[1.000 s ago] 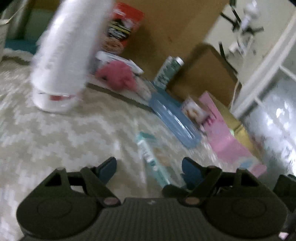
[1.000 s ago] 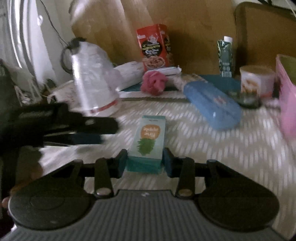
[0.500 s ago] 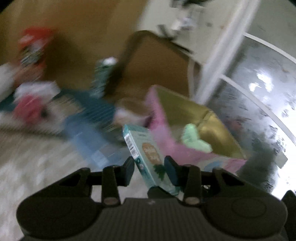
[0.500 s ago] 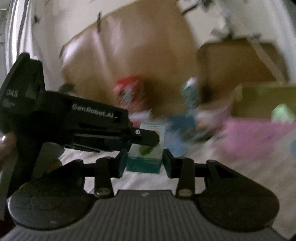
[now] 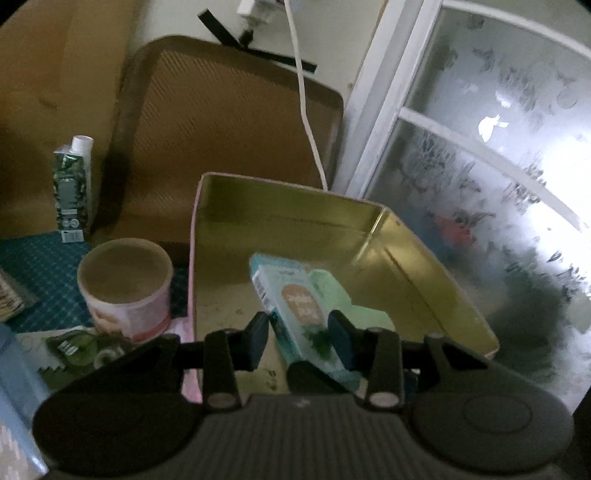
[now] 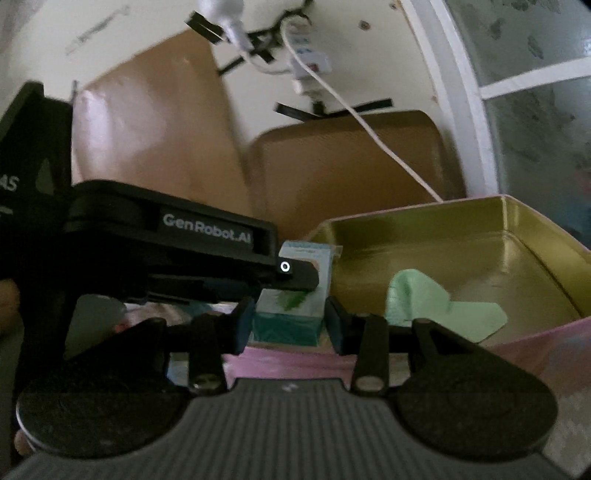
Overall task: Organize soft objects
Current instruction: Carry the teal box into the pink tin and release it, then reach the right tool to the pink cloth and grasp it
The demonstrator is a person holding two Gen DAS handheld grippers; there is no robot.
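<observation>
Where the frosted window (image 5: pixel 491 177) meets the pale wall (image 6: pixel 140 33), a white cord (image 5: pixel 306 110) hangs down in front of a large brown ribbed panel (image 5: pixel 229 122) that leans upright, with a second brown board (image 6: pixel 155 140) beside it. Below these sits a gold-lined tin with pink outer walls (image 5: pixel 424 266), open at the top, its floor scuffed; a pale green soft piece (image 6: pixel 424 302) lies on that floor. To the tin's left stand a paper cup (image 5: pixel 125 288) on a dark teal checked cloth (image 5: pixel 40 269), and farther back a green drink carton with a white cap (image 5: pixel 72 188), upright against the panel.

The small teal box (image 5: pixel 299 314) is held over the tin's near left part, gripped at once by both tools. In the left wrist view its long axis runs away from the camera and tilts, the far end raised and leaning left, the barcoded narrow side facing left and the printed face up toward the right. The left gripper (image 5: pixel 298 334) is closed narrowly on the box's lower half, pads on its two sides. The right gripper (image 6: pixel 290 323) is likewise clamped on the box's near darker end, above the pink rim. The left tool's black body crosses the right wrist view from the left, its fingertip (image 6: pixel 299 275) against the box.
</observation>
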